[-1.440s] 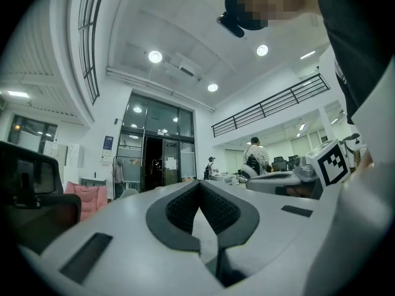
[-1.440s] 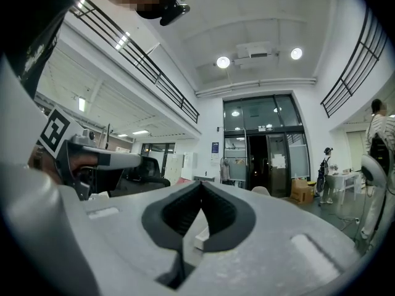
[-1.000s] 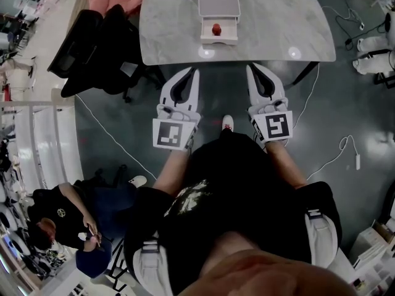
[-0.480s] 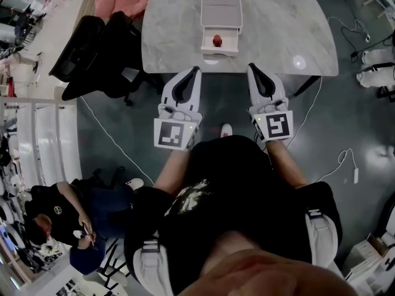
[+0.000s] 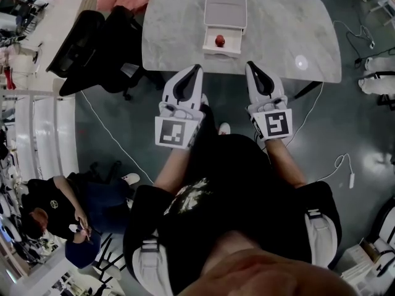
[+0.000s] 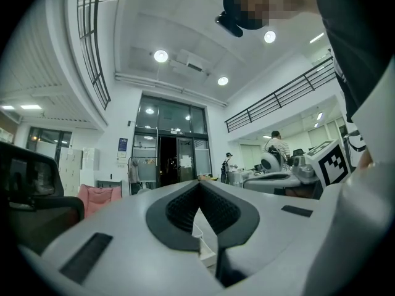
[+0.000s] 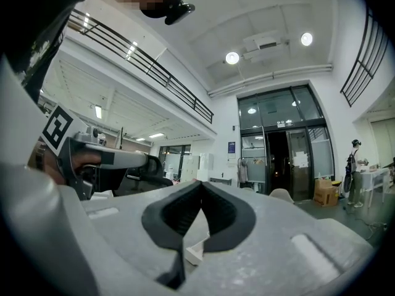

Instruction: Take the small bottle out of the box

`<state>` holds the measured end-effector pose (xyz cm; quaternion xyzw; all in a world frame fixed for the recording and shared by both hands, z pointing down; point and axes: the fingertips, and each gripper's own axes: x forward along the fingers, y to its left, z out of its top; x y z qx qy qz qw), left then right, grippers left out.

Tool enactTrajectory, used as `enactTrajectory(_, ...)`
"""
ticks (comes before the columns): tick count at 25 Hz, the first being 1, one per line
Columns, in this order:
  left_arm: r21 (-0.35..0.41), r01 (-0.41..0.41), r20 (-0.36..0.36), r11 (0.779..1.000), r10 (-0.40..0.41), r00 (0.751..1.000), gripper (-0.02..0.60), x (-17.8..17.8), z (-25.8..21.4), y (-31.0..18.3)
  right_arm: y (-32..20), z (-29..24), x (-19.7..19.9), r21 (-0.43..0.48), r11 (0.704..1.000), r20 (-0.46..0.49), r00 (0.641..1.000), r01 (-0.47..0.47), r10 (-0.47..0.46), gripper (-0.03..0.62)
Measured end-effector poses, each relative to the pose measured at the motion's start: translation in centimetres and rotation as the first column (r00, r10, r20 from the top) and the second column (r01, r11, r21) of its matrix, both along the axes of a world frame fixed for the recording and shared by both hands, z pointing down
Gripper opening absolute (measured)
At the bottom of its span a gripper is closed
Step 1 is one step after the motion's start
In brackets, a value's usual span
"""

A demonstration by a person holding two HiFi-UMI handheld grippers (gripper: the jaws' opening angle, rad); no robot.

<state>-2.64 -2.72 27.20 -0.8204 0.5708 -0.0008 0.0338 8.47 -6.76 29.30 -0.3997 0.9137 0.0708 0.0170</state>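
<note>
As both hover, left tool closed, right tool closed, empty

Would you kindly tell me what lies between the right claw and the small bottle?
In the head view, only bare table and the front wall of the box lie between the shut right claw and the small bottle.

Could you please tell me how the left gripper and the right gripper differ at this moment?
The left gripper angles toward the right, while the right gripper angles toward the left. The left gripper's marker cube shows a different square pattern from the right gripper's. Both are white, shut and empty, pointing toward the box on the table.
</note>
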Motion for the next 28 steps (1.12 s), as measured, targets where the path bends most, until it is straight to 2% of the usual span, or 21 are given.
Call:
enactTrajectory(7, 0.002, -0.04, -0.006, 0.999, 0.04, 0.999, 0.009, -0.4, 0.9, -4.0, -2.3, 0.5, -2.2, 0.01, 0.999, -0.067, 0.997, 0.036, -0.035, -0.005)
enactTrajectory(18, -0.017, -0.04, -0.016, 0.999, 0.04, 0.999, 0.009, -3.3, 2.2, -11.6, -10.2, 1.8, -4.7, -0.027, 0.999, -0.067, 0.997, 0.024, -0.026, -0.005)
enactTrajectory(24, -0.034, -0.047, -0.064, 0.998, 0.044, 0.997, 0.009, -5.5, 2.7, -15.5, -14.2, 1.9, -6.8, -0.048, 0.998, -0.07, 0.996, 0.046, -0.049, -0.005)
enactTrajectory(28, -0.026, -0.066, -0.051, 0.997, 0.065, 0.997, 0.009, -6.9, 2.3, -18.5, -17.0, 1.6, -7.9, -0.046, 0.998, -0.082, 0.996, 0.031, -0.034, -0.005)
